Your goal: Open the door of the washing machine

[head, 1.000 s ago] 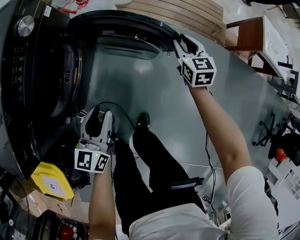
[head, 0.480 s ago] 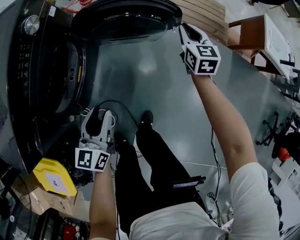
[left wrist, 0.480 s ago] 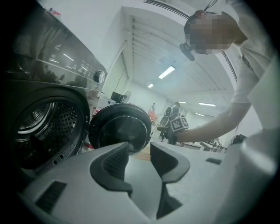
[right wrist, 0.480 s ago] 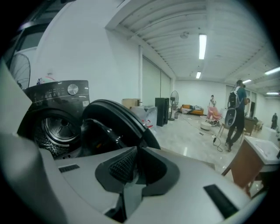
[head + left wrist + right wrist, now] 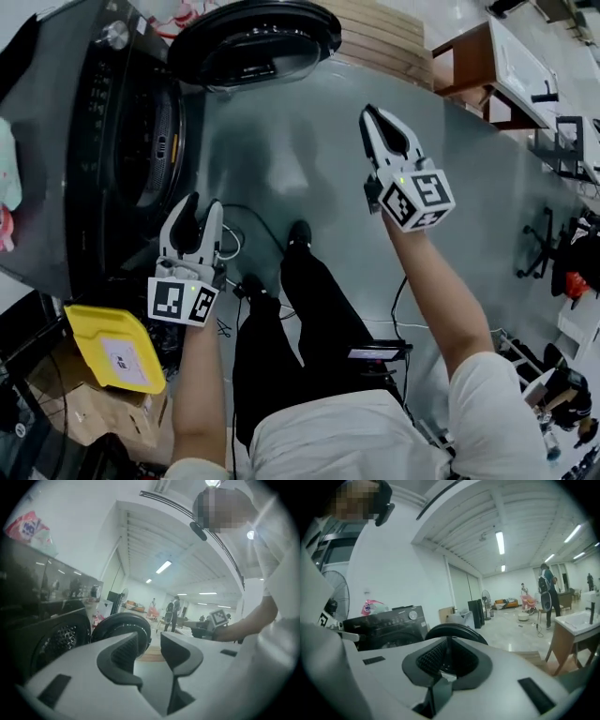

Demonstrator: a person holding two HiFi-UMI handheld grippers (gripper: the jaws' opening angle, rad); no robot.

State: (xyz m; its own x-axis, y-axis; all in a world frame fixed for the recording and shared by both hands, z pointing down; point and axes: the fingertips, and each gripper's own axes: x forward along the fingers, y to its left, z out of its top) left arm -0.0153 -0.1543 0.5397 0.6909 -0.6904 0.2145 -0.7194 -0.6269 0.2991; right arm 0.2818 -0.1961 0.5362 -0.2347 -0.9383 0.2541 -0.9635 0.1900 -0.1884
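From the head view, the washing machine (image 5: 94,141) is big and black and stands on the left. Its door (image 5: 253,42) is round and dark. It is swung wide open at the top of the view and sticks out over the grey floor (image 5: 309,159). The round hole of the machine is open beside it. The left hand-held gripper (image 5: 203,202) is low and near the front of the machine, with its jaws apart. The right hand-held gripper (image 5: 368,112) is out over the floor, well apart from the door, with its jaws together. A black cable (image 5: 246,220) lies on the floor by the person's feet. A yellow tray (image 5: 112,349) sits beside the left arm. Wooden boards (image 5: 384,33) lie behind the door, and a table (image 5: 487,56) stands to the right.

From the left gripper view, the jaws stand apart with nothing between them. The open door (image 5: 123,623) shows past them, and a pink bag (image 5: 30,527) lies on top of the machine. People (image 5: 171,611) stand far off.

From the right gripper view, the jaws have just been closing and now touch at the tips, with nothing between them. The door (image 5: 454,631) shows behind them, and the machine (image 5: 389,620) is to its left.
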